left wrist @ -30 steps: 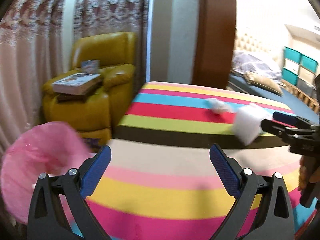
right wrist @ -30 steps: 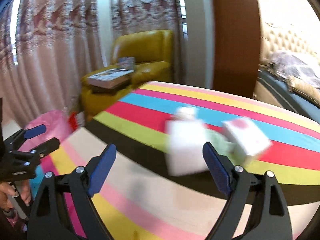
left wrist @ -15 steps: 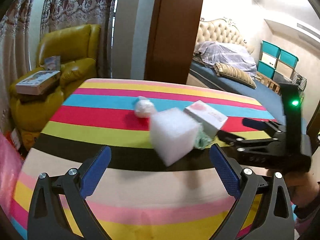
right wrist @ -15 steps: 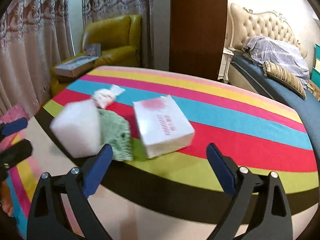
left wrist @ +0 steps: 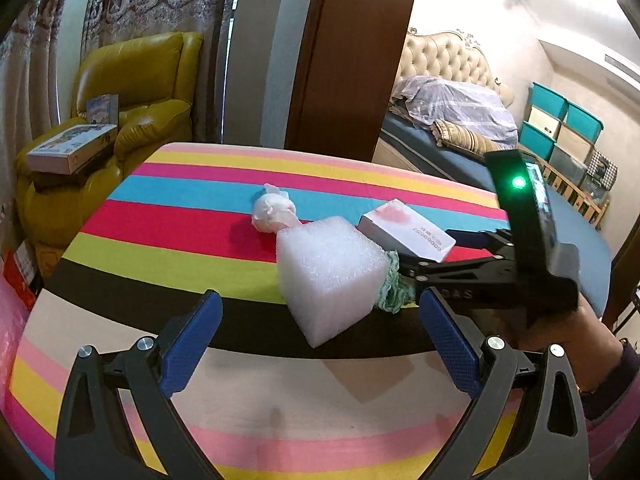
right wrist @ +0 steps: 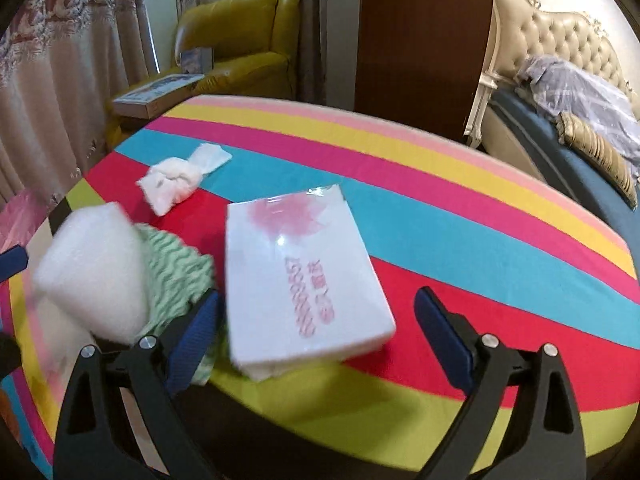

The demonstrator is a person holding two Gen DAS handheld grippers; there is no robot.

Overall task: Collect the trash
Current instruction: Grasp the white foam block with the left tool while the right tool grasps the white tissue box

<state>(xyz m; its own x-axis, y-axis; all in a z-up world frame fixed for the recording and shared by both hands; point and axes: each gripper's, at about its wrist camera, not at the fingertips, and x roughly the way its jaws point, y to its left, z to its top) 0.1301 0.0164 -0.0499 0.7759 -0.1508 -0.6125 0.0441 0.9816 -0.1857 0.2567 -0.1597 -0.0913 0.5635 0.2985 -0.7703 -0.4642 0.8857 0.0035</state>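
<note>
A white foam block (left wrist: 330,276) sits on the striped table (left wrist: 168,216), just beyond my open, empty left gripper (left wrist: 320,332). Behind it lie a green crumpled cloth (left wrist: 394,288), a white tissue pack with pink print (left wrist: 406,230) and a crumpled white tissue wad (left wrist: 272,212). In the right wrist view my open, empty right gripper (right wrist: 316,324) straddles the near end of the tissue pack (right wrist: 300,276). Its left finger rests against the green cloth (right wrist: 176,276). The foam block (right wrist: 96,276) is to its left and the tissue wad (right wrist: 172,180) is farther back.
A yellow armchair (left wrist: 120,92) with a flat box (left wrist: 72,146) on its arm stands beyond the table's far left. A pink bag (left wrist: 10,320) shows at the left edge. A wooden door frame (left wrist: 352,60) and a bed (left wrist: 460,120) are behind.
Both views swung right, away from the pink bag and toward the trash. The foam block now rests on the table, and my right gripper has closed in over the tissue pack.
</note>
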